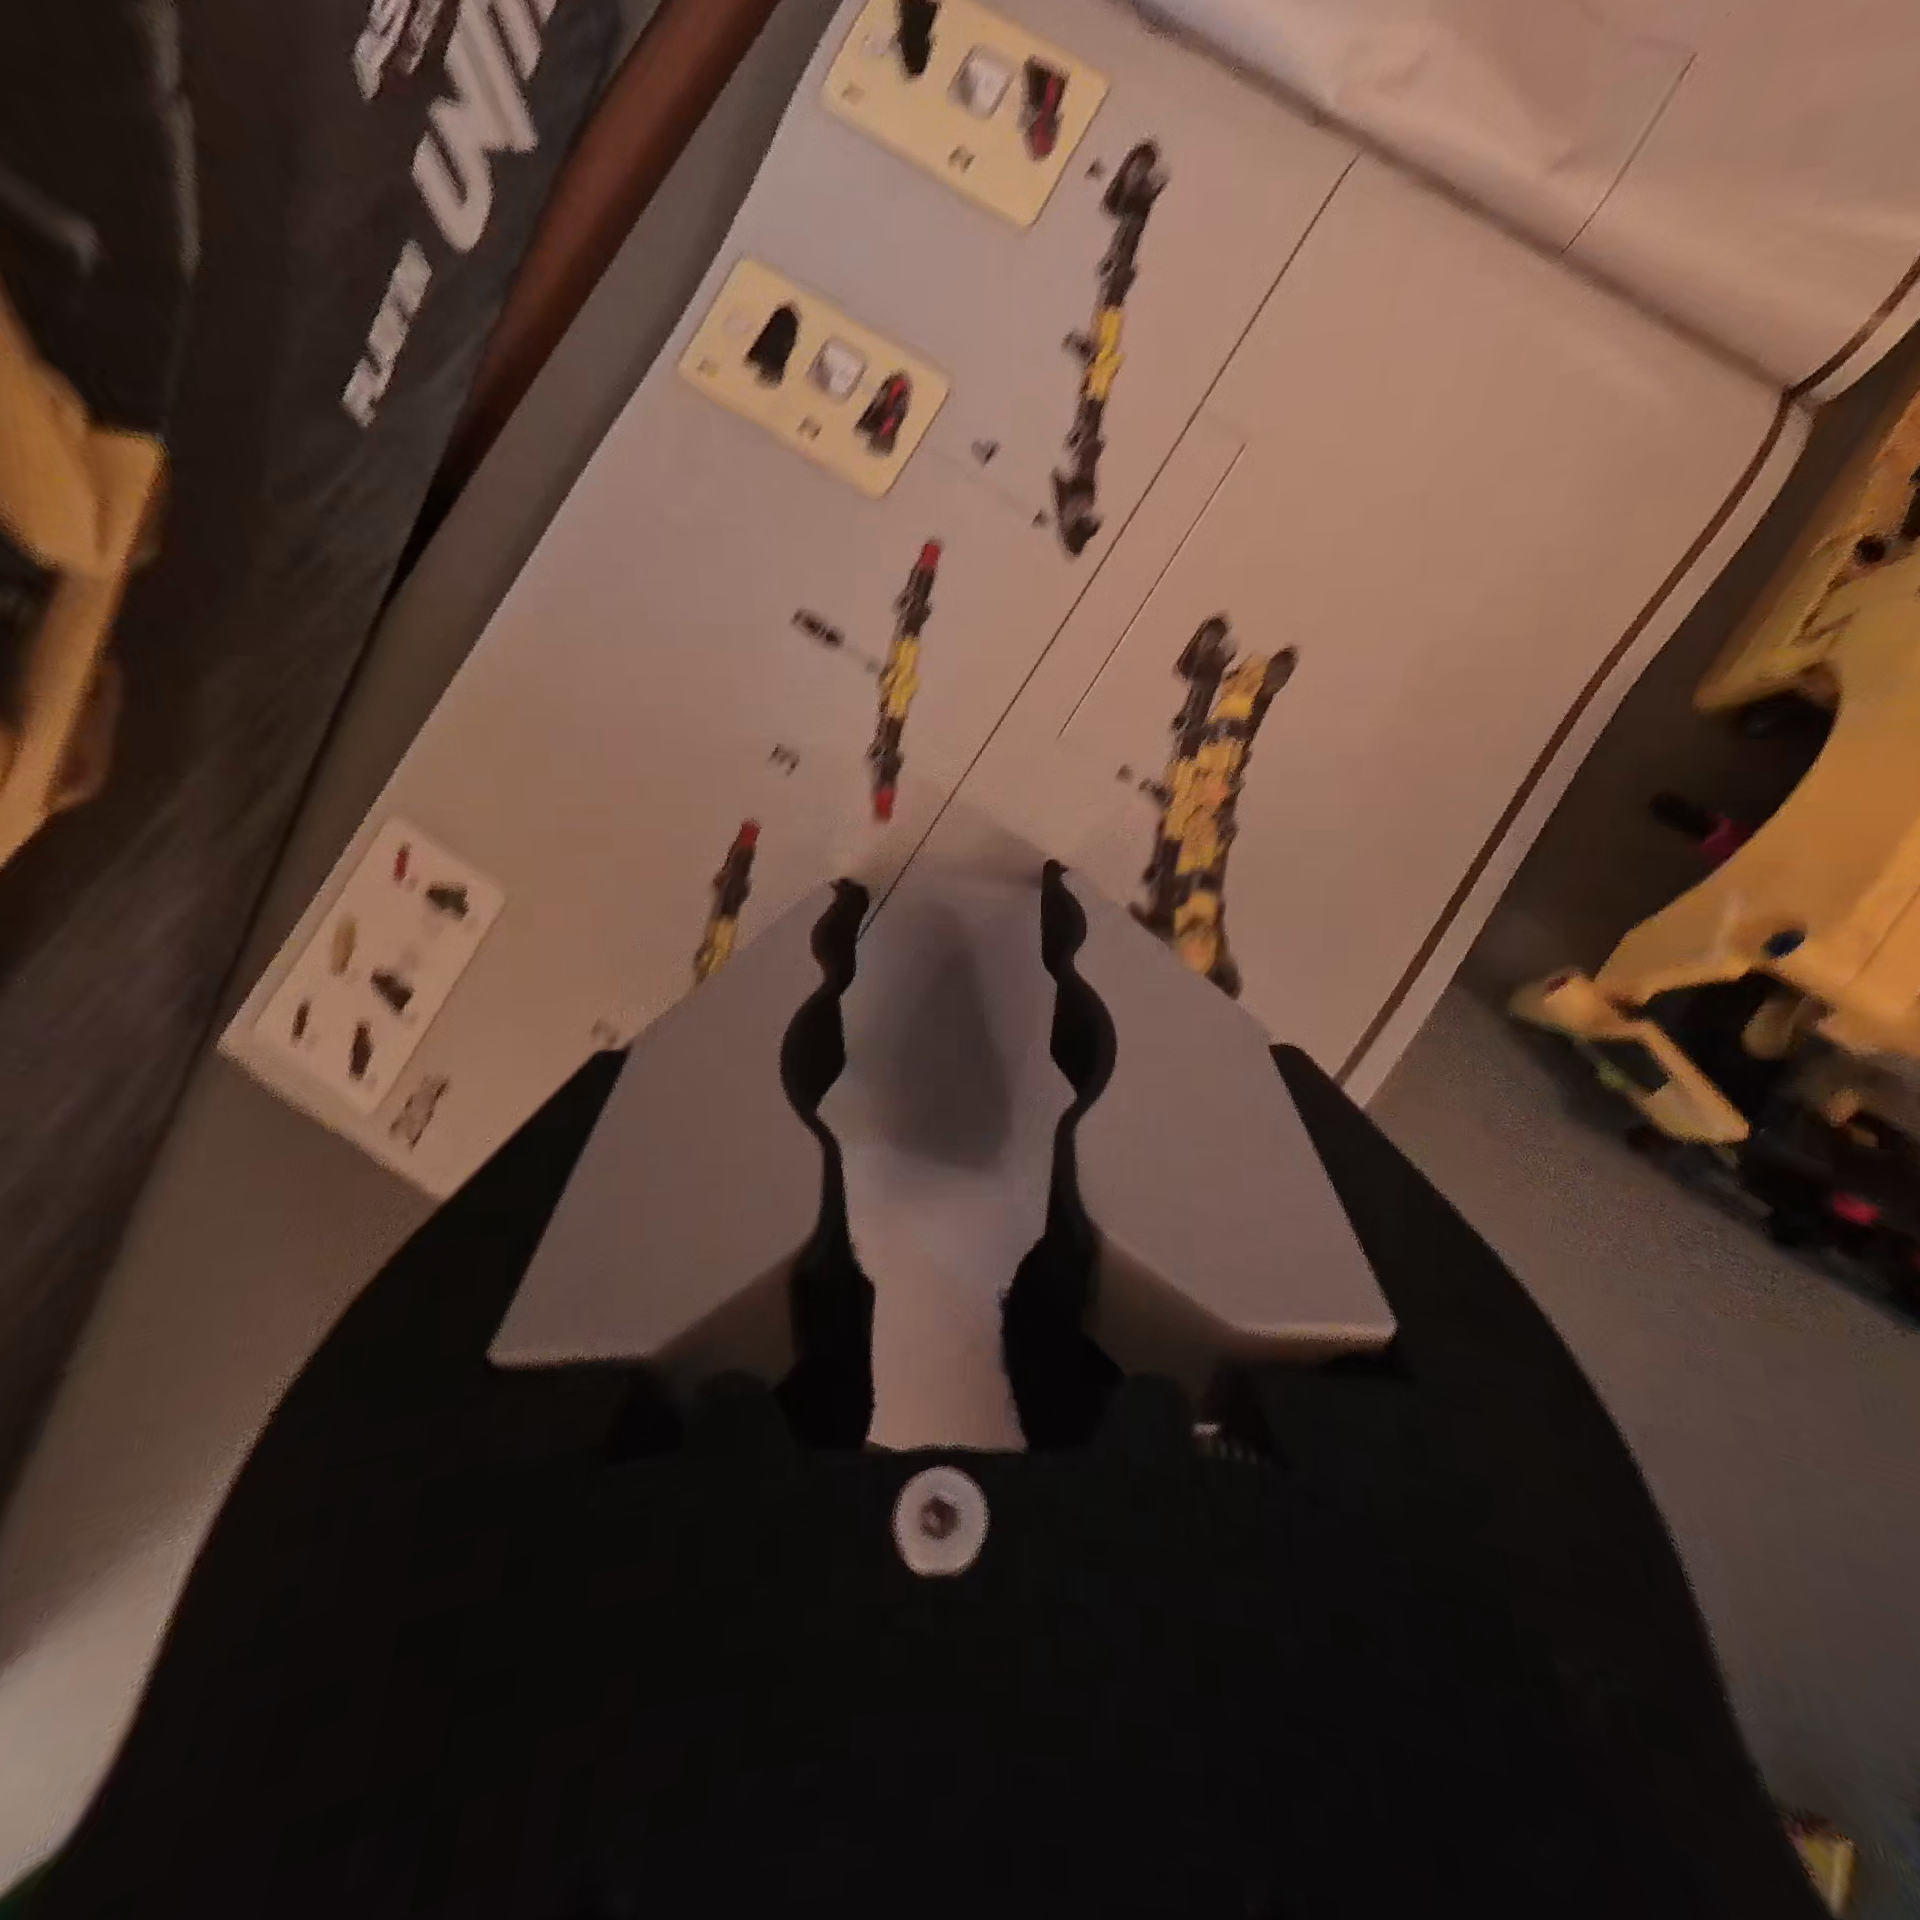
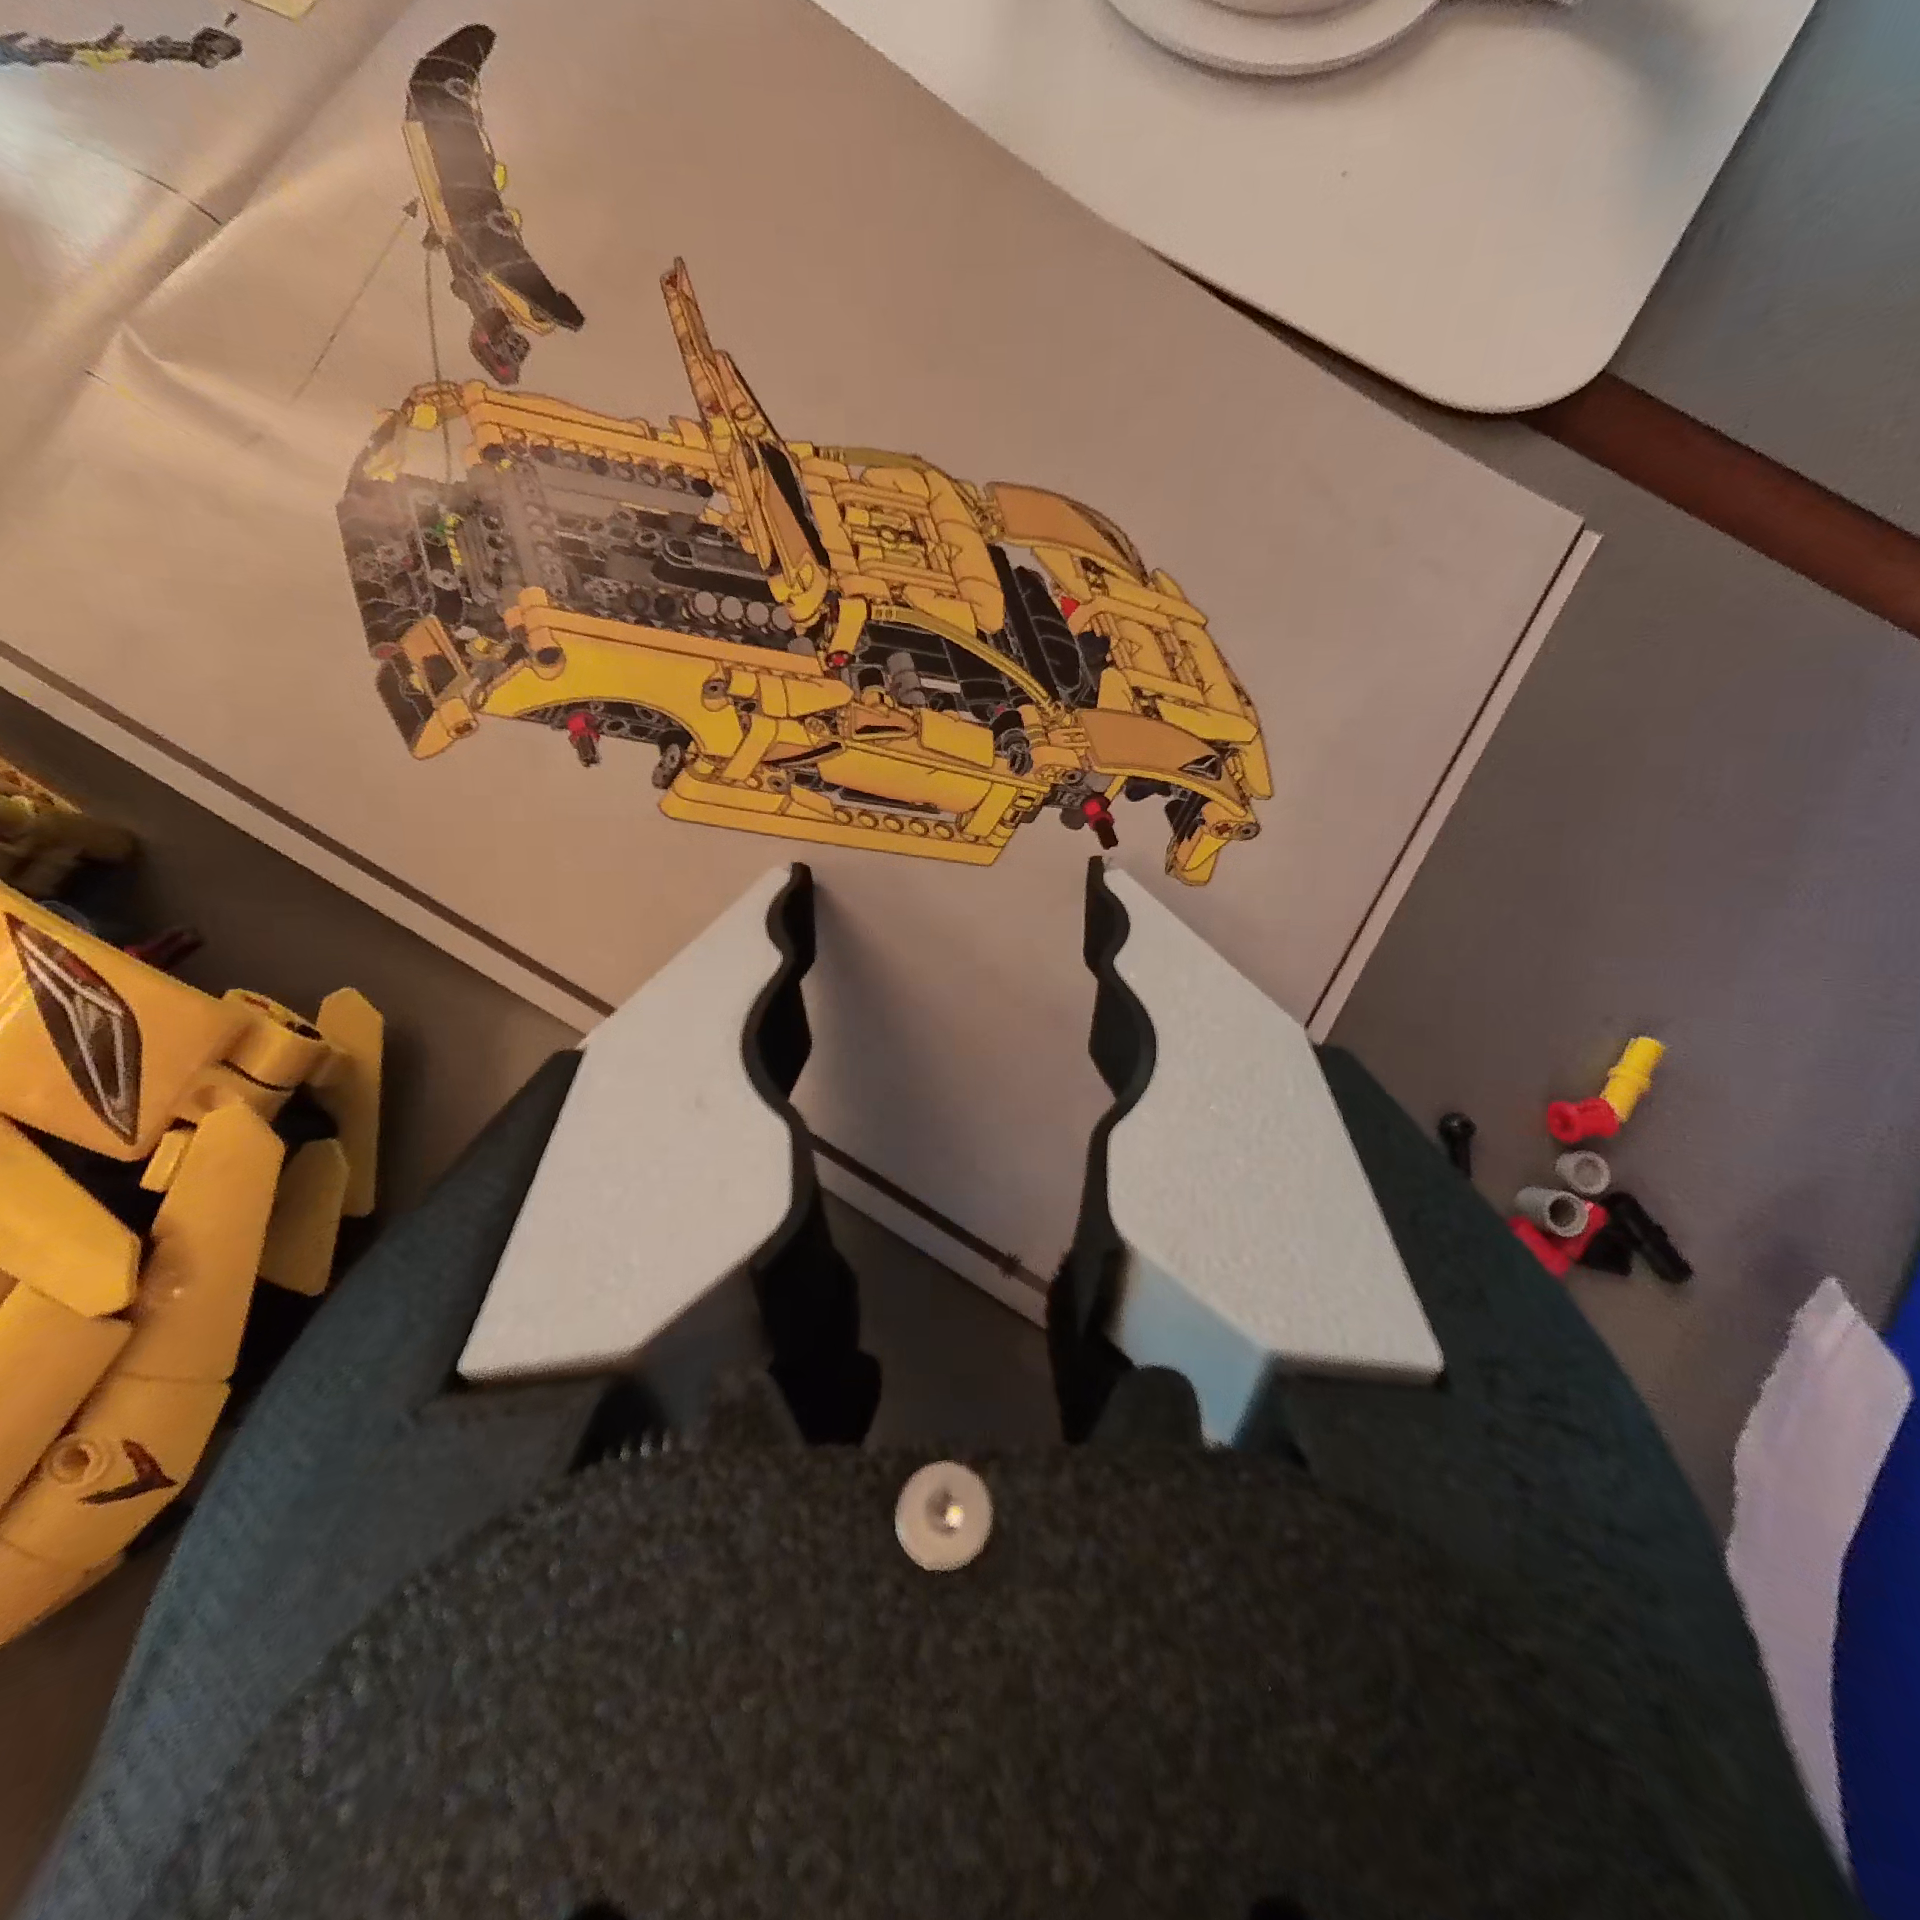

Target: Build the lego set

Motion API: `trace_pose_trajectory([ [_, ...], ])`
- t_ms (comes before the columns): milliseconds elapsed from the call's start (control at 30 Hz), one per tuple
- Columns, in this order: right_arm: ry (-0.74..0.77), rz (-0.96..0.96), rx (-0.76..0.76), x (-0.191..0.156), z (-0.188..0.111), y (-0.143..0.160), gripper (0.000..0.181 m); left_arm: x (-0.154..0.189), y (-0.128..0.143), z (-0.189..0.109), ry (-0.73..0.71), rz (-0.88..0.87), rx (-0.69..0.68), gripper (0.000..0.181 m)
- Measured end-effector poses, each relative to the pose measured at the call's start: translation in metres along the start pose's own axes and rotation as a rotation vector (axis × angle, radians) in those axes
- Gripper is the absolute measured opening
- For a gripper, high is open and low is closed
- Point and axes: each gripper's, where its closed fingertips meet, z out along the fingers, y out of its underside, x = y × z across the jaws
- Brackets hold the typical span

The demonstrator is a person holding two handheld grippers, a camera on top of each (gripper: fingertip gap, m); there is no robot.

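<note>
The open instruction booklet point(image 1: 1299, 436) lies on the table; it also shows in the right wrist view point(image 2: 935, 312) with a drawing of a yellow car. My left gripper point(image 1: 951, 883) hovers over the booklet, open and empty; this view is blurred. My right gripper point(image 2: 948, 883) is open and empty above the booklet's near edge. The partly built yellow lego car point(image 2: 125, 1247) sits at the left of the right wrist view and at the right edge of the left wrist view point(image 1: 1808, 831). A small pile of loose pins point(image 2: 1590, 1184), red, grey, black and yellow, lies right of the right gripper.
A dark box or printed sheet point(image 1: 260, 416) lies left of the booklet. A white tray-like object point(image 2: 1403, 187) sits beyond the booklet at the top right. A white paper and a blue object point(image 2: 1860, 1558) are at the right edge. The brown table edge point(image 2: 1766, 488) runs behind. Across from one pair of fingers to the other is roughly 35 cm.
</note>
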Motion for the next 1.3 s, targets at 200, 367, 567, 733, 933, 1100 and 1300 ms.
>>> trace_pose_trajectory([
  [200, 0.0, 0.003, 0.003, 0.001, 0.0, 0.0, 0.052, -0.025, 0.035, -0.022, -0.057, -0.084, -0.027, 0.037],
  [367, 0.004, 0.004, 0.011, 0.003, 0.0, 0.0, 0.049, -0.052, 0.064, -0.047, -0.259, -0.025, -0.181, 0.036],
  [567, 0.012, 0.001, -0.002, 0.003, 0.0, 0.0, 0.049, -0.047, 0.05, -0.107, -0.499, -0.256, -0.032, 0.037],
  [733, 0.016, 0.001, -0.032, 0.001, -0.001, 0.001, 0.049, -0.018, 0.037, -0.119, -0.525, -0.584, 0.301, 0.036],
  [933, 0.017, 0.012, -0.024, 0.001, -0.001, 0.002, 0.05, -0.006, 0.028, -0.087, -0.349, -0.708, 0.371, 0.037],
  [1100, 0.016, 0.004, -0.042, 0.001, -0.002, 0.002, 0.049, -0.004, 0.029, -0.088, -0.364, -0.692, 0.387, 0.037],
  [1300, -0.075, 0.062, -0.062, 0.001, -0.06, -0.019, 0.051, -0.006, 0.03, -0.088, -0.423, -0.628, 0.375, 0.037],
])
